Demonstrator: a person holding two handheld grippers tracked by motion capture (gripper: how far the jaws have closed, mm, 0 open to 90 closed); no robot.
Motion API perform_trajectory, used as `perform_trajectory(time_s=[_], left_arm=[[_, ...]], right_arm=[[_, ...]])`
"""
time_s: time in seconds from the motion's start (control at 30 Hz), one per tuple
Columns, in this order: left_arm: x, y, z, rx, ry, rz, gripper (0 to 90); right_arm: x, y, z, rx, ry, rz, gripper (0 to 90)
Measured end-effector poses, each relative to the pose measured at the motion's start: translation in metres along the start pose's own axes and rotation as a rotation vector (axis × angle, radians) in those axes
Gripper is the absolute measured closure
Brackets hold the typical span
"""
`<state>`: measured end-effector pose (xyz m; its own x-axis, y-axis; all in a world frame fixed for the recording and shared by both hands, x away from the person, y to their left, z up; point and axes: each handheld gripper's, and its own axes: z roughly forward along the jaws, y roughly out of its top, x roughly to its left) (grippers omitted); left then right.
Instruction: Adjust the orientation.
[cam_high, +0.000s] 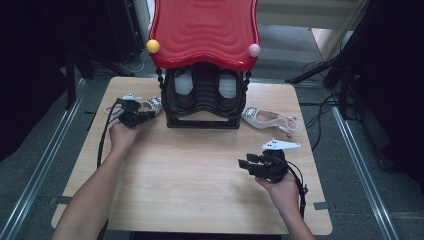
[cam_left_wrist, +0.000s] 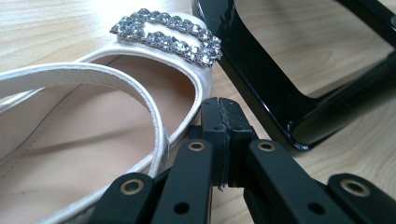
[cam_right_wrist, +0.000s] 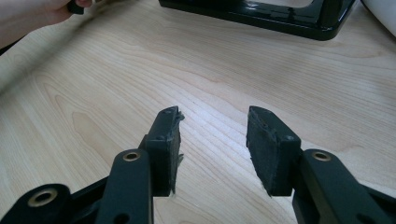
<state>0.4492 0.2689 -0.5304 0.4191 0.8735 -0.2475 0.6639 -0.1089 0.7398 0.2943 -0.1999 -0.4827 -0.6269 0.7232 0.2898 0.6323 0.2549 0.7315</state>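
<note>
A: The white buckled shoe (cam_left_wrist: 93, 140) lies near the table's far left corner, touching the black rack (cam_left_wrist: 261, 70). Our left claw (cam_left_wrist: 223, 140) is clenched empty beside its rim.

B: We'd judge it must part before biting that rim. Our right claw (cam_right_wrist: 212, 149) hovers released, low near the right edge.

Rippled glossy red roof (cam_high: 204, 30) on black rack (cam_high: 202, 102); yellow ball (cam_high: 153, 46), pink ball (cam_high: 254, 50). Cream shoe (cam_left_wrist: 93, 135), silver rhinestone buckle (cam_left_wrist: 168, 35). Pale wood-grain tabletop (cam_high: 190, 165).
</note>
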Motion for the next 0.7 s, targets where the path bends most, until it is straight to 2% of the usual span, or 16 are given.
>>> perform_trajectory(time_s=[0.17, 0.33, 0.43, 0.5, 0.7], left_arm=[[-0.002, 0.002, -0.007, 0.005, -0.057, -0.02, 89.4], [-0.006, 0.004, -0.025, 0.018, -0.125, -0.009, 88.7], [-0.006, 0.002, -0.039, 0.03, -0.148, -0.009, 88.5], [-0.005, 0.0, -0.048, 0.021, -0.165, -0.019, 88.3], [0.0, -0.006, -0.071, 0.017, -0.174, -0.031, 90.0]], right_arm=[[-0.001, 0.0, -0.001, -0.004, 0.001, -0.003, 56.2], [-0.002, 0.001, -0.002, -0.007, 0.01, 0.007, 56.0], [-0.005, 0.003, -0.002, -0.013, 0.017, 0.006, 56.0], [-0.005, 0.004, -0.002, -0.013, 0.022, 0.012, 55.5], [-0.009, 0.009, 0.001, -0.012, 0.028, 0.005, 54.7]])
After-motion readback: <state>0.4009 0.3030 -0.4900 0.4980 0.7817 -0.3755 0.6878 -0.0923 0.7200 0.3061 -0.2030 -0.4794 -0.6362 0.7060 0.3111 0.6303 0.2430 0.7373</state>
